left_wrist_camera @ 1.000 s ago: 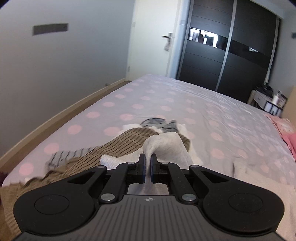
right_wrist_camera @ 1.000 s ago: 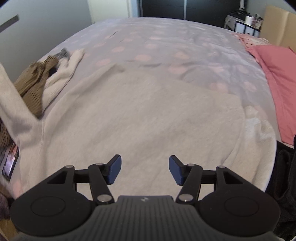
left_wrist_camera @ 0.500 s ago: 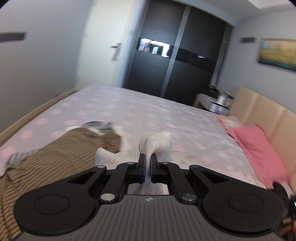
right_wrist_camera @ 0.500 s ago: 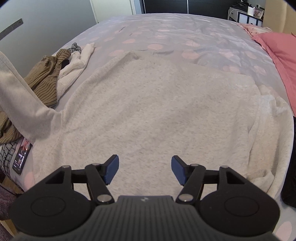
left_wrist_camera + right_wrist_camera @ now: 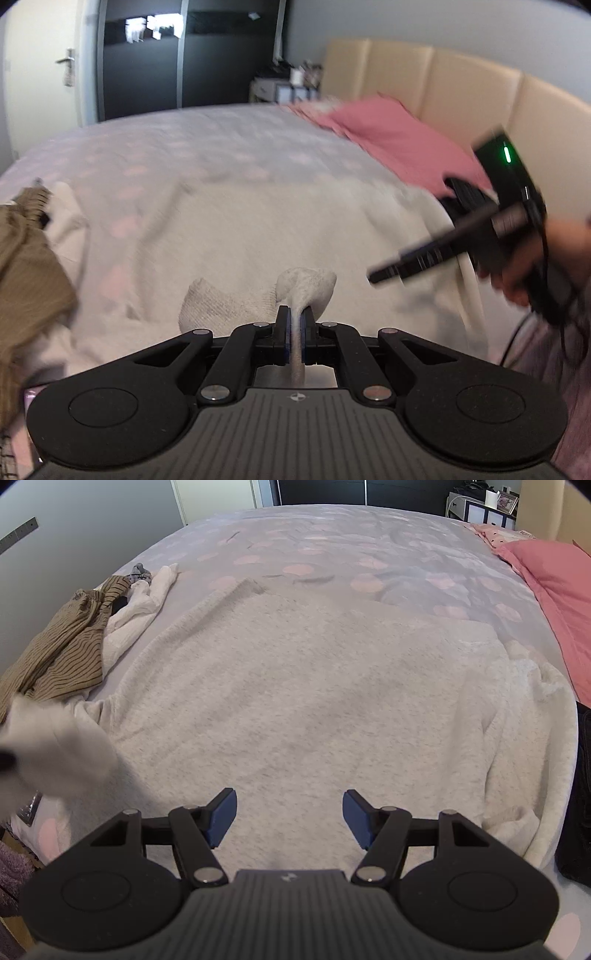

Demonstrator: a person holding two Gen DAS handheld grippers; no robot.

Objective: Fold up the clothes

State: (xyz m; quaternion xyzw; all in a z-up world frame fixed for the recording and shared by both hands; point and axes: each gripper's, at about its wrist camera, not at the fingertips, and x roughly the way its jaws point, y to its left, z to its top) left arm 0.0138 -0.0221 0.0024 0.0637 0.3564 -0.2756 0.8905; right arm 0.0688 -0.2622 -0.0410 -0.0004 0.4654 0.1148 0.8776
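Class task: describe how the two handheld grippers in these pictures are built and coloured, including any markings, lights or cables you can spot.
Both the left gripper and the right gripper are matte black, with jointed linkage arms, silver pivot pins, blue pads, round discs either side and a ribbed grey centre plate bearing a small logo. Seen from the left wrist, the right unit carries a green light and a dark cable.

text: none readable | marks: small emblem on each gripper body, no letters legible
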